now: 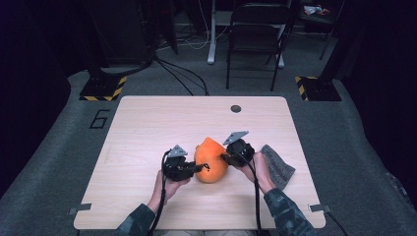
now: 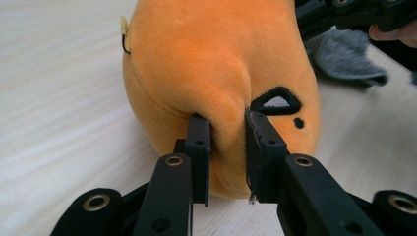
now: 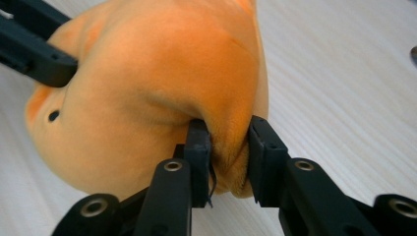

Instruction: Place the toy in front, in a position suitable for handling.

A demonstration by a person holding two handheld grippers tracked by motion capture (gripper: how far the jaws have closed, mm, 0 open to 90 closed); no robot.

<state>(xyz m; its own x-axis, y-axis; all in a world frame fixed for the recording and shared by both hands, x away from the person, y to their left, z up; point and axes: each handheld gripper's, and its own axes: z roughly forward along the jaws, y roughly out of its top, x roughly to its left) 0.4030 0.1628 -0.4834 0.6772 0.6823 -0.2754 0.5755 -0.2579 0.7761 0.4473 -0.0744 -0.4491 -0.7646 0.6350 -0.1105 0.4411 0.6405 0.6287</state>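
Much of the rounded orange plush toy (image 1: 211, 161) is hard to read from above: both grippers crowd its sides, and its small black stitched markings show clearly only close up, in the left gripper view, where a black-rimmed pale triangle and a dot sit beside the jaws. The knitted grey cloth (image 1: 279, 165) lies partly behind the right hand near the tabletop's right edge, so its full outline cannot be made out. The toy rests on the pale wooden tabletop (image 1: 147, 128), a little toward the near edge from the middle. The left gripper (image 2: 227, 129) comes at the toy's left side with its jaws narrowed and pinching a fold of orange fabric between them. The right gripper (image 3: 229, 133) pinches another fold on the opposite side in the same way. Both forearms, in dark patterned sleeves, enter from the near edge and angle inward, hands wrapped around the gripper bodies.
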